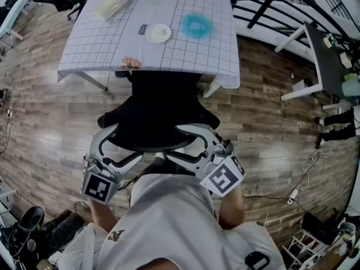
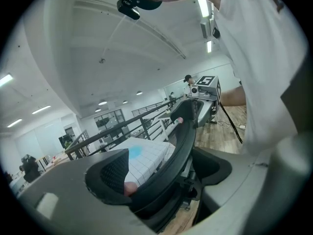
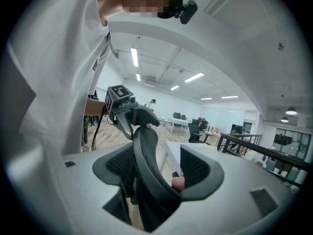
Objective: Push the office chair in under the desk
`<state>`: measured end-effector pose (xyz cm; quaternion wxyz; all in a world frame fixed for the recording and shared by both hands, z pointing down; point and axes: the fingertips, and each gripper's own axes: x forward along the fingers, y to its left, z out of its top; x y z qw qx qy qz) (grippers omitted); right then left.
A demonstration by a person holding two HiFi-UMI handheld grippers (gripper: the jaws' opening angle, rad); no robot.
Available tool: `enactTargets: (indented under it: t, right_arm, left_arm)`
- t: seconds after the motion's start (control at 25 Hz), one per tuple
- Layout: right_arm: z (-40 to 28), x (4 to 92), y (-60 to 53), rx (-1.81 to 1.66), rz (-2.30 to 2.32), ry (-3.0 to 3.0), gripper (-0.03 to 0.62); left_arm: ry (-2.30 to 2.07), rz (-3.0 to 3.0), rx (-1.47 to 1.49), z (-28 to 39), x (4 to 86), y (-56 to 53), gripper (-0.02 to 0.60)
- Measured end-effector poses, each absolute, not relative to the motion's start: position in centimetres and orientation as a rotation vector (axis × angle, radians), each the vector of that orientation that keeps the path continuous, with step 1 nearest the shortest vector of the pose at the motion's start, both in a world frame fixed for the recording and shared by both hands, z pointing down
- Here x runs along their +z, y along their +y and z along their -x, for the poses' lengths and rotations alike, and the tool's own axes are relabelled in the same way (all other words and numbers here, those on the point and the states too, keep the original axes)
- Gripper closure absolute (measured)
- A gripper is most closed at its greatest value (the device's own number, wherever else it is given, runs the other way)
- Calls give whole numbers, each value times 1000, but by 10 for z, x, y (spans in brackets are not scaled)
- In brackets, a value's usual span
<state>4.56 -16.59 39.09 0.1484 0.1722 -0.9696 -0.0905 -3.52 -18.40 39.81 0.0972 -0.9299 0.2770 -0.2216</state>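
Note:
A black office chair (image 1: 160, 111) stands in front of the desk (image 1: 101, 44), which wears a white gridded cloth. The chair's front meets the desk's near edge, and its backrest faces me. My left gripper (image 1: 121, 148) clamps the backrest's top rim on the left, and my right gripper (image 1: 188, 145) clamps it on the right. In the left gripper view the curved backrest rim (image 2: 183, 141) runs between the jaws of the left gripper (image 2: 161, 180). The right gripper view has the rim (image 3: 144, 151) between the jaws of the right gripper (image 3: 156, 175), and the left gripper (image 3: 122, 106) at its far end.
On the desk lie a white dish (image 1: 158, 33), a blue ring-like thing (image 1: 196, 25) and a pale yellow item (image 1: 110, 6). A grey desk (image 1: 332, 55) and black railing stand to the right. Cables (image 1: 292, 194) trail on the wooden floor, and shoes (image 1: 28, 224) sit bottom left.

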Motion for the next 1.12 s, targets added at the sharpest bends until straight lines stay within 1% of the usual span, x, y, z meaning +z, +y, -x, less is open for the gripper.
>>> enactTargets:
  t: [0.96,1.12]
  right_arm:
    - [-35,394,-217,-227,-583,-2757,287]
    - [-36,393,-228,-225,-590,-2743,287]
  left_arm:
    - [748,2761,-650,46,403,-237,178]
    - [719,2757,-602,44,401,-246,181]
